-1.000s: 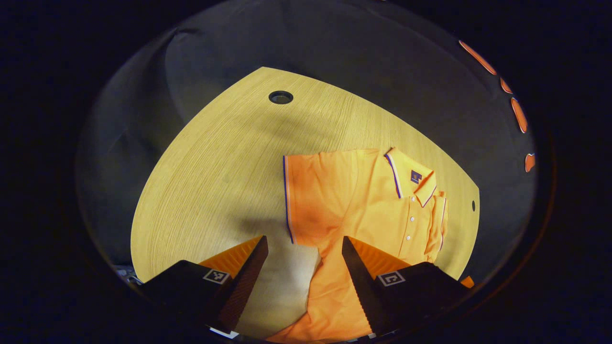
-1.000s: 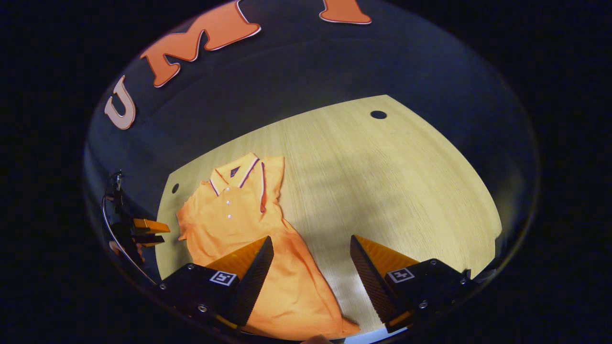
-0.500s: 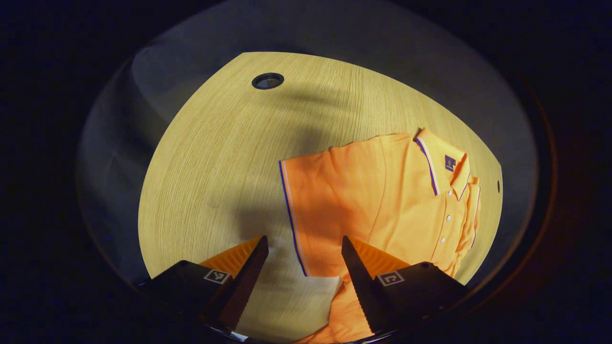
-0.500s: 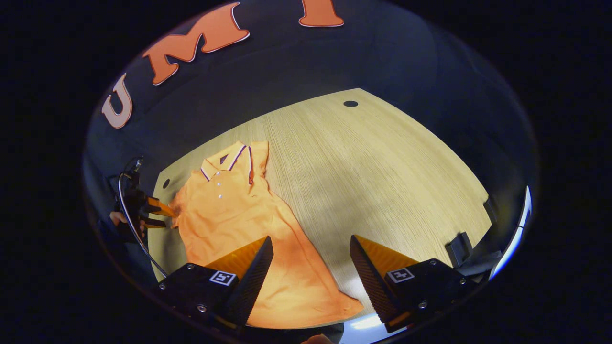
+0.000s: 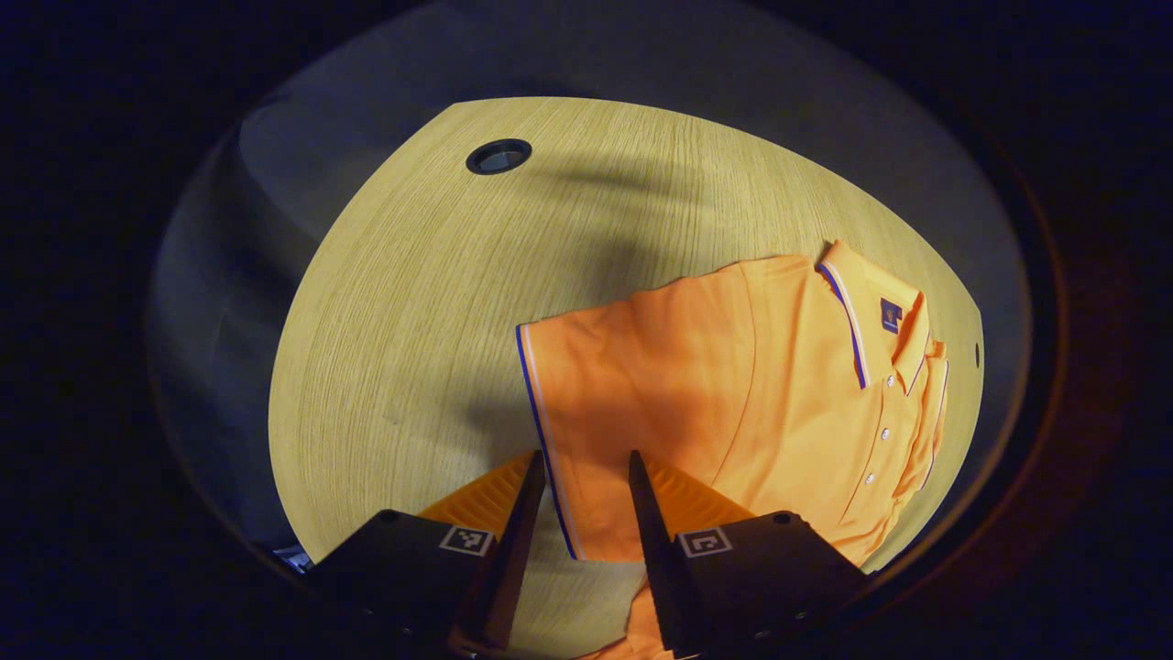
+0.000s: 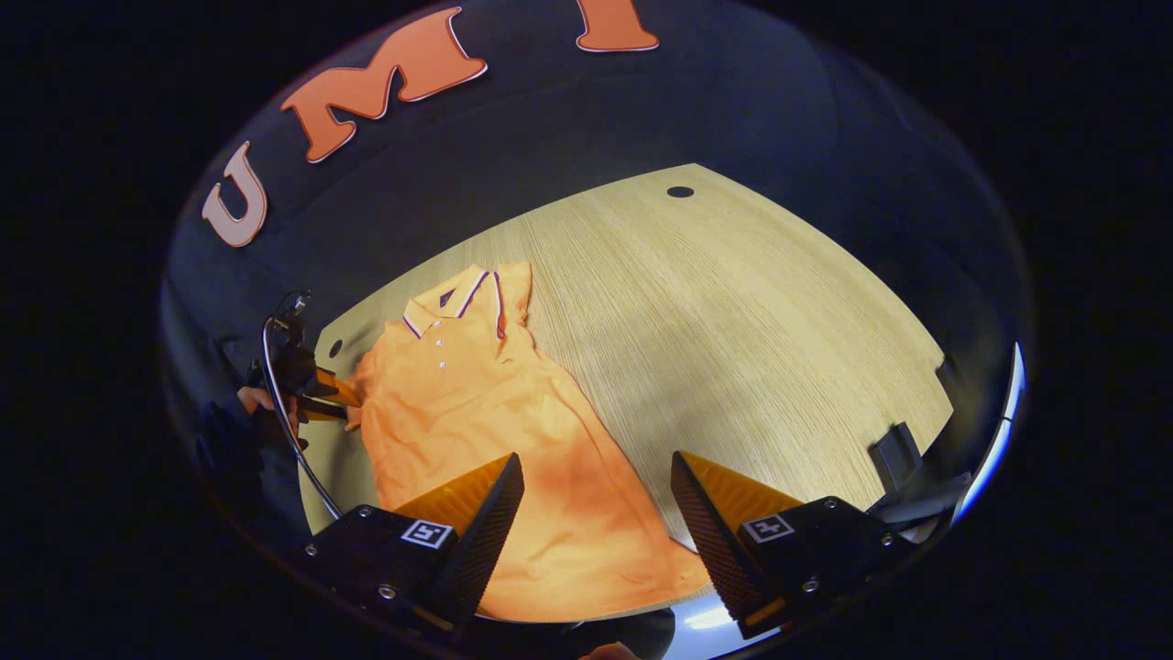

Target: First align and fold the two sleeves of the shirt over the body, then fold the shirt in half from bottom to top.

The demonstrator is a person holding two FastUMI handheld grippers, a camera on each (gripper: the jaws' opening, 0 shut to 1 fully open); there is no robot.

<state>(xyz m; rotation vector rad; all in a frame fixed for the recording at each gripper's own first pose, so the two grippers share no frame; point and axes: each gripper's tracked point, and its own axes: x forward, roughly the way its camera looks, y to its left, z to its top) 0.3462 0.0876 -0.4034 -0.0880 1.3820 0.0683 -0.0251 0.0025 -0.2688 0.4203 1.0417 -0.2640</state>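
The left gripper [image 5: 584, 458] has its fingers narrowly apart around the sleeve [image 5: 586, 403] hem of the shirt [image 5: 779, 385]. The right gripper [image 6: 596, 463] is wide open above the shirt's bottom, holding nothing. The right gripper view also shows a hand [image 6: 261, 403] at the desk [image 6: 733, 312] edge.

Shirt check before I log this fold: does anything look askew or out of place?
The shirt lies slanted across the table, with its skirt flaring wider toward the hem. One sleeve is already folded in; the other sleeve lies spread flat. No damage visible.
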